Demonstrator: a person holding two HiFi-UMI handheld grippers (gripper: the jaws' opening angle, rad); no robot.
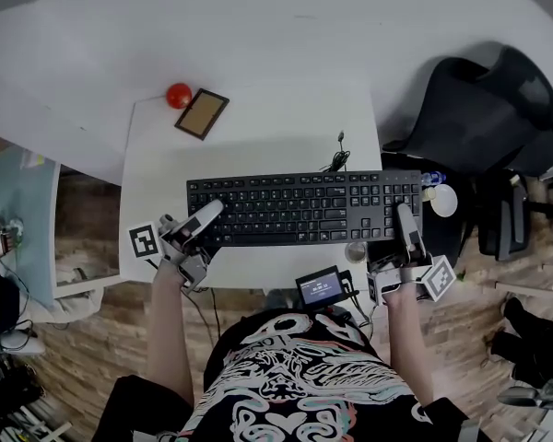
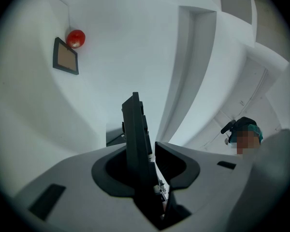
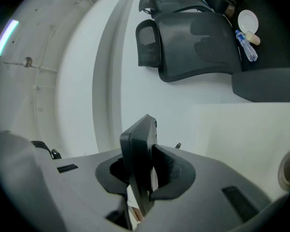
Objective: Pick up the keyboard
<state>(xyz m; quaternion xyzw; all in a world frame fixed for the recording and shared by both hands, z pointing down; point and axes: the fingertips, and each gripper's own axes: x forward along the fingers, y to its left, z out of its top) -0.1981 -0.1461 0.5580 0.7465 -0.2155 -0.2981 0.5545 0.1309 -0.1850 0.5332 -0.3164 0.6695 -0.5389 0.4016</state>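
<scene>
White desk (image 1: 258, 145) against a white wall, wood floor to either side. Black office chair (image 1: 484, 109) off the desk's right edge. Back left corner of the desk: red ball (image 1: 178, 95) just beside a small brown framed pad (image 1: 202, 114).

Keyboard (image 1: 304, 208), black, full-size, lies crosswise over the near half of the desk, cable (image 1: 336, 160) trailing off its far edge. Cannot tell from above whether it is clear of the surface.

Left gripper (image 1: 205, 217) comes in at an angle onto the keyboard's near left corner. Left gripper view: the keyboard's edge (image 2: 135, 129) stands on end between the jaws, both pads pressed against it, jaws part-closed.

Right gripper (image 1: 405, 221) sits on the keyboard's right end, near corner. Right gripper view: the keyboard's rounded corner (image 3: 140, 149) is clamped between the pads, jaws narrow.

A small lit screen (image 1: 320, 286) hangs at the person's chest, just off the desk's near edge, between the two arms.
</scene>
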